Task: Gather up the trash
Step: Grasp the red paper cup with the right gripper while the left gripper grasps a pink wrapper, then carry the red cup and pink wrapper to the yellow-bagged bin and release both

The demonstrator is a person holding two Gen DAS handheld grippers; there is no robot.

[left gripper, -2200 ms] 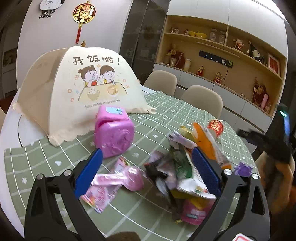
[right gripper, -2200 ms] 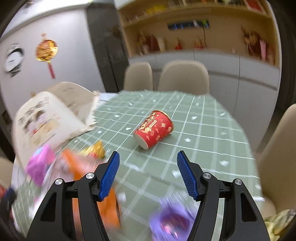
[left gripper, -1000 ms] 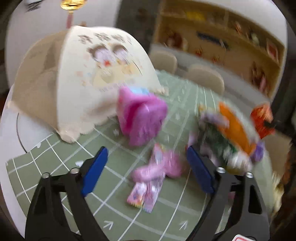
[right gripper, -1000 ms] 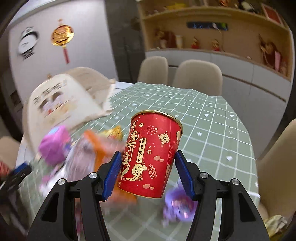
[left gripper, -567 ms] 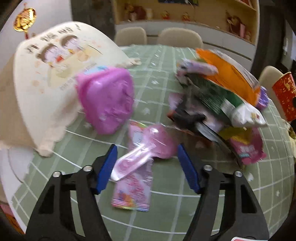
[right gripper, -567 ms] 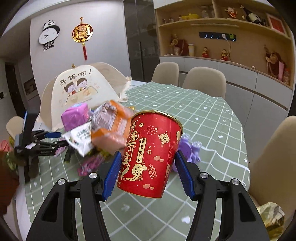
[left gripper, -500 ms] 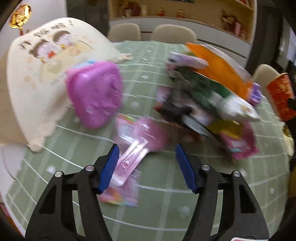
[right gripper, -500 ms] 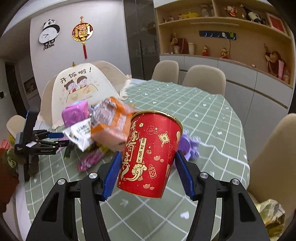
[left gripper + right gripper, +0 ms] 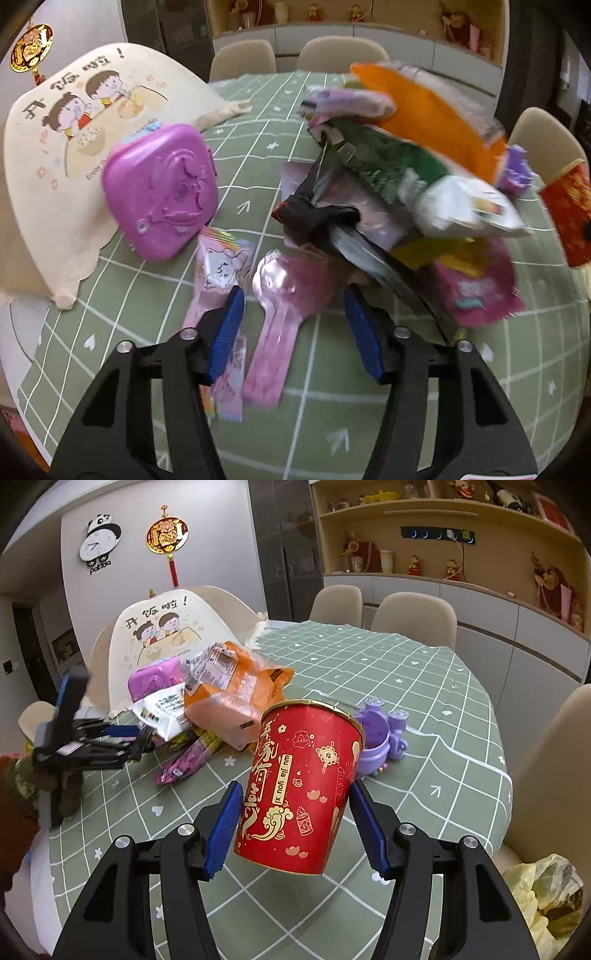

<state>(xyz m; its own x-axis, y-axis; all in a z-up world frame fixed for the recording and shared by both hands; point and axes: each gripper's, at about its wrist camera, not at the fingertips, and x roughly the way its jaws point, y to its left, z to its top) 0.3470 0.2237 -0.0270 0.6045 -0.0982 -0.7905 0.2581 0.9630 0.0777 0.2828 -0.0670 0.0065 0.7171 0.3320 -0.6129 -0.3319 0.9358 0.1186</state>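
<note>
Trash in hand: red paper cup [image 9: 301, 794], clamped between the blue pads of the right gripper [image 9: 295, 827], tilted with its gold rim toward 1 o'clock, clear of the bench [image 9: 424, 686].
Right gripper change: a moment ago its jaws stood empty with the cup lying on its side on the cloth; now the cup is carried, so one piece counts as collected.
Left gripper: left gripper [image 9: 293, 332] is closing, jaws about half open, pads either side of the pink spoon packet [image 9: 277, 306] but not yet pressing it.
Left gripper change: it has dropped toward the cloth and narrowed since a second ago, which reads as the start of the next pick.
Just beyond, 11 o'clock: flat pink wrapper [image 9: 221, 266], touching the spoon packet's left edge.
Farther, 10 o'clock: purple toy box [image 9: 160, 195], leaning against the cream food cover [image 9: 55, 147].
Farther, 1 o'clock: wrapper heap [image 9: 406, 166], orange, green and white bags, motion-blurred, so the count is unclear.
Lower right corner of right view: yellow bag [image 9: 546, 893], possibly the bin liner.
</note>
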